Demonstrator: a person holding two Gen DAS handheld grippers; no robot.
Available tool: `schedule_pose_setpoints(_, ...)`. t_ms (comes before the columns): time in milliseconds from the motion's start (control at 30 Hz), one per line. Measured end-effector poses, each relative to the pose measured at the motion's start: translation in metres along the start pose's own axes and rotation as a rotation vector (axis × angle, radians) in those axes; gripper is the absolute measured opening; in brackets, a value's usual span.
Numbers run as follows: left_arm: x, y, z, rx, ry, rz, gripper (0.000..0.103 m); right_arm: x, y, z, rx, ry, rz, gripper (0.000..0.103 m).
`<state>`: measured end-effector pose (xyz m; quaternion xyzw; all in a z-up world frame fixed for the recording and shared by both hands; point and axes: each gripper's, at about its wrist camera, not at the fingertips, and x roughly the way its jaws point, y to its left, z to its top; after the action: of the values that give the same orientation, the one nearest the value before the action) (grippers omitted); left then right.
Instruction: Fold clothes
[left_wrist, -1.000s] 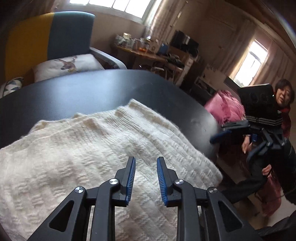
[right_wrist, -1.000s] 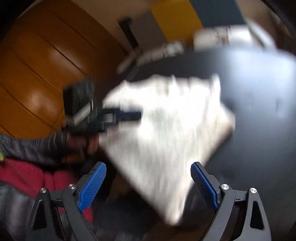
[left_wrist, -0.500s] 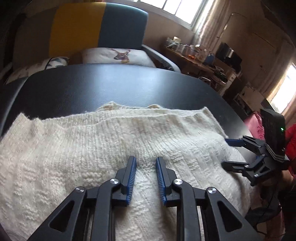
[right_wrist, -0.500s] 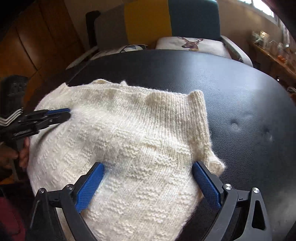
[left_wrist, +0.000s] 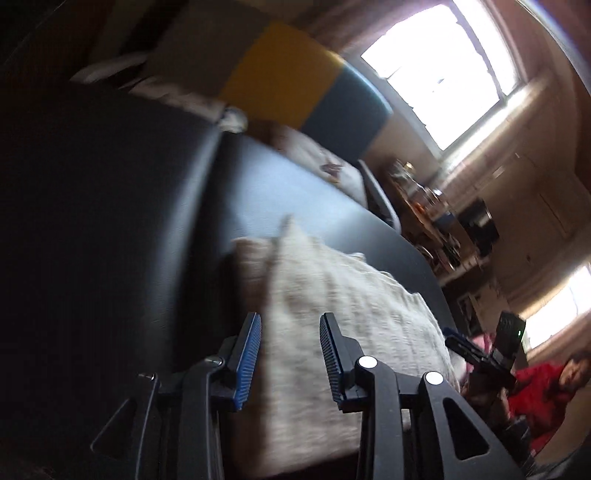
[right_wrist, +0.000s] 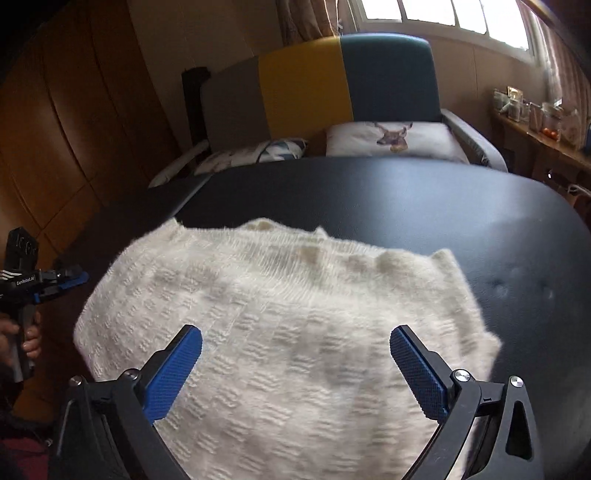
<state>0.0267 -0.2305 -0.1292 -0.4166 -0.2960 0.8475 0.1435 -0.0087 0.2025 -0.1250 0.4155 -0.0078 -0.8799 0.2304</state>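
One cream-white knitted garment (right_wrist: 280, 325) lies flattened on the black round-edged table (right_wrist: 424, 199), straight ahead of and beneath the right tongs (right_wrist: 295, 363). Its near edge runs out of the right wrist view under the tong frame, so the whole outline cannot be made out. The right tongs are spread wide above the knit, their two blue pads holding nothing.

The left wrist view is tilted and smeared with motion; there the same garment (left_wrist: 332, 317) shows only as a blurred pale mass reaching past the left tongs (left_wrist: 290, 363), which stand parted with nothing pinched between them. Whether they touch the cloth cannot be told.

Only the right view shows the left tongs from outside, at its left edge and off the garment. Only the left view shows a person in red (left_wrist: 543, 395), low at its right edge.

Beyond the table stands one armchair with grey, yellow and teal back panels (right_wrist: 317, 85), with two cushions visible.
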Motion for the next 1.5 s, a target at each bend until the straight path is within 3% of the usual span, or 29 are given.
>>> schedule_pose_setpoints(200, 0.02, 0.013, 0.007, -0.02, 0.042, -0.085, 0.042, 0.005, -0.012, -0.021, 0.008, 0.111, -0.112, 0.103)
schedule_pose_setpoints(300, 0.042, 0.018, 0.015, -0.043, 0.089, -0.123, 0.047, 0.007, -0.024, -0.025, 0.033, 0.14, -0.113, 0.103)
schedule_pose_setpoints(467, 0.081, 0.025, 0.023, -0.057, 0.156, -0.106, 0.05, 0.011, -0.031, -0.029, 0.062, 0.12, -0.098, 0.103)
schedule_pose_setpoints(833, 0.111, 0.008, 0.03, -0.025, 0.15, -0.152, 0.054, 0.007, -0.038, -0.039, 0.066, 0.049, -0.071, 0.103)
schedule_pose_setpoints(967, 0.12, 0.008, 0.031, -0.082, 0.239, -0.218, 0.05, 0.006, -0.037, -0.04, 0.062, 0.029, -0.07, 0.103)
schedule_pose_setpoints(1033, 0.122, 0.005, 0.029, -0.081, 0.261, -0.199, 0.03, 0.006, -0.037, -0.041, 0.057, 0.022, -0.071, 0.103)
schedule_pose_setpoints(1133, 0.121, 0.008, 0.026, -0.114, 0.229, -0.181, 0.02, 0.006, -0.036, -0.043, 0.049, 0.019, -0.075, 0.103)
schedule_pose_setpoints(1233, 0.12, -0.001, 0.027, -0.095, 0.182, -0.134, 0.018, 0.007, -0.034, -0.038, 0.035, 0.063, -0.067, 0.103)
schedule_pose_setpoints(1300, 0.118, -0.005, 0.034, -0.09, 0.15, -0.102, 0.017, 0.001, -0.036, -0.03, 0.033, 0.1, -0.012, 0.102)
schedule_pose_setpoints(1367, 0.119, -0.006, 0.044, -0.094, 0.138, -0.075, 0.017, -0.011, -0.038, -0.023, 0.014, 0.094, 0.039, 0.095)
schedule_pose_setpoints(1500, 0.116, -0.006, 0.072, -0.055, 0.13, -0.039, 0.017, -0.021, -0.031, -0.012, -0.147, 0.147, 0.081, 0.094)
